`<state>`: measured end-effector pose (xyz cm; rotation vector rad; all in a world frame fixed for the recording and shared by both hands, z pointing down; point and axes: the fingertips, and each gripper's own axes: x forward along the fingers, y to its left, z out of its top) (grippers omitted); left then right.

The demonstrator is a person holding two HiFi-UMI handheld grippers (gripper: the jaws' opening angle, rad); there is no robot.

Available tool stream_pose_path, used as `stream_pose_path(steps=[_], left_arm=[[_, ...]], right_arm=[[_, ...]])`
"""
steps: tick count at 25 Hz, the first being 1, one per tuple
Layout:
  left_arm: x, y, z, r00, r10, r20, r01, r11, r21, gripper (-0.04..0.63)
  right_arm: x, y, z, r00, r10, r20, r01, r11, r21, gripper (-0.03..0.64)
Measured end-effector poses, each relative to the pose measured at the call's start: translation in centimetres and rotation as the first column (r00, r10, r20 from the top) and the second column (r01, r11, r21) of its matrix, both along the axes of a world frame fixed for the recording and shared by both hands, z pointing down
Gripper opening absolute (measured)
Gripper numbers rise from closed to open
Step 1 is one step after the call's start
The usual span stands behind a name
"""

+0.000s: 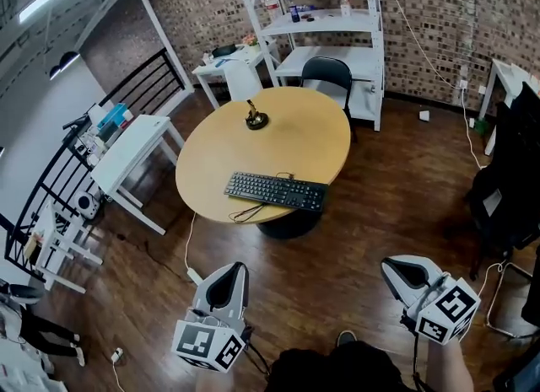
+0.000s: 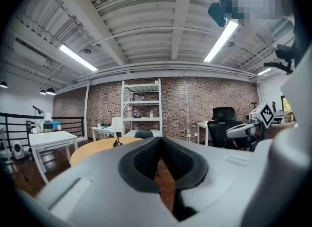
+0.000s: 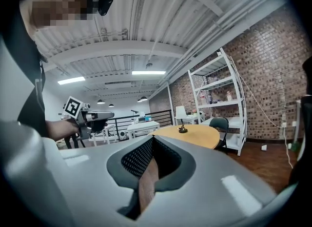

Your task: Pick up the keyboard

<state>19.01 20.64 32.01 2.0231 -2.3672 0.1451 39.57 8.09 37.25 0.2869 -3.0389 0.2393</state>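
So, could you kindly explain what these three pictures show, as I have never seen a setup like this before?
No robot here: a person holds a hand-held gripper in each hand. The head view comes from a camera on the person's head looking down: the left hand-held gripper and the right hand-held gripper show at the bottom, over the wooden floor, short of the round table. The two gripper views come from cameras riding on each tool, looking along its jaws. On the table lie a black keyboard with its cable, and a small dark object farther back. Both pairs of jaws are shut and hold nothing.
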Motion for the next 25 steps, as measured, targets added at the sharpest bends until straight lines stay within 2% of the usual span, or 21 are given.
stream_pose_path(steps=[6,13,20,25], left_arm=[[-1.1,-3.0,0.9,1.000,-0.012,-0.023,0.011,0.999,-0.048,0.021],[-4.5,-5.5,1.4,0.999,0.016,-0.043,-0.018,0.999,-0.038,0.021],[-13.8,-6.2,1.0,0.999,0.021,-0.048,-0.021,1.000,-0.001,0.021],[-21.1,-7.6,0.3,0.997,0.061,-0.052,-0.060,0.998,0.011,0.021]], right_arm=[[-1.7,-2.9,0.6,1.000,-0.021,0.000,0.021,0.999,-0.030,0.002],[-5.1,-4.6,0.7,1.000,-0.008,-0.025,0.007,1.000,-0.011,0.002],[-12.7,-6.1,0.4,0.998,0.056,-0.023,-0.056,0.998,0.001,0.002],[-19.3,-7.6,-1.0,0.994,0.112,-0.014,-0.112,0.994,0.011,0.002]])
